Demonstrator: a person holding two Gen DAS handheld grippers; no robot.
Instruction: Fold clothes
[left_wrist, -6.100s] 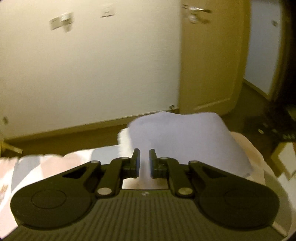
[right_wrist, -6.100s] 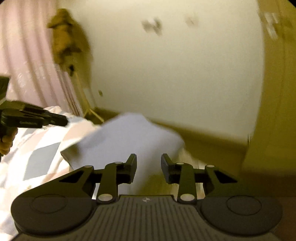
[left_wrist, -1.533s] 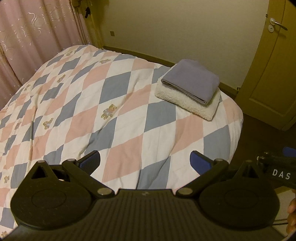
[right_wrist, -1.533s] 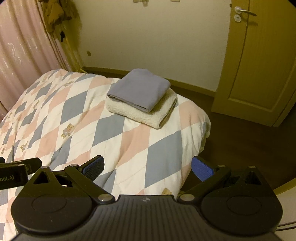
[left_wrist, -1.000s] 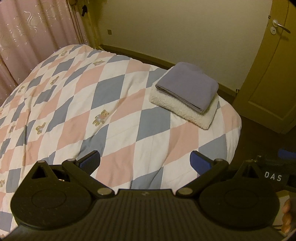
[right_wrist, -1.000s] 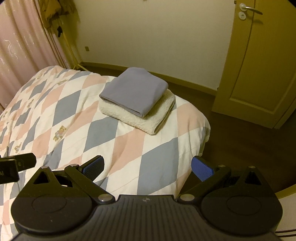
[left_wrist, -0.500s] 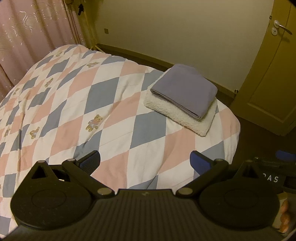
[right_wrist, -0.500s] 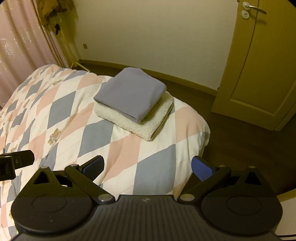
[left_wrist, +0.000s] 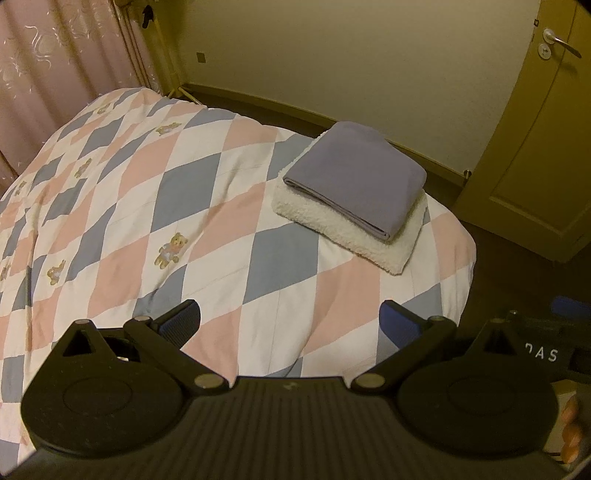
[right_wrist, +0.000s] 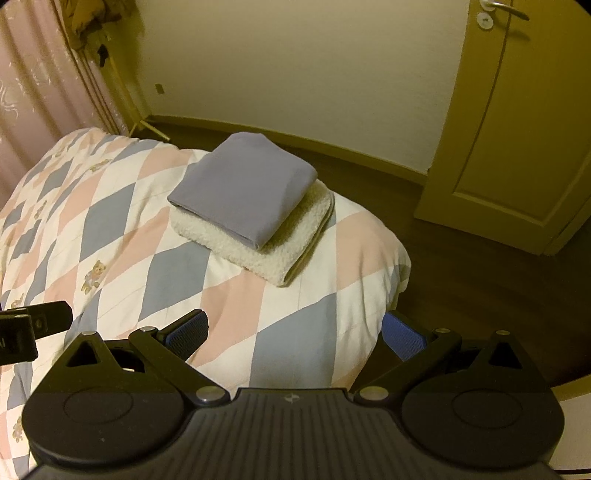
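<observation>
I hold two grippers above a bed (left_wrist: 122, 192) covered in a quilt of pink, grey-blue and white diamonds with small teddy bears. My left gripper (left_wrist: 290, 321) has its blue-padded fingers spread wide with nothing between them, and my right gripper (right_wrist: 295, 330) is the same, spread wide and empty. Both hang well apart from the clothes. At the far corner of the bed, near a closed door (right_wrist: 517, 122), sits a neat stack: a folded grey-lilac garment (right_wrist: 242, 194) lying squarely on top of a folded cream fleece (right_wrist: 266, 254), edges roughly lined up. The folding looks finished to me, as I see no loose clothing anywhere on the quilt. If another piece comes, I judge it best to lay it flat on the bare quilt nearer me, pinch two corners at once, and keep the stack undisturbed.
</observation>
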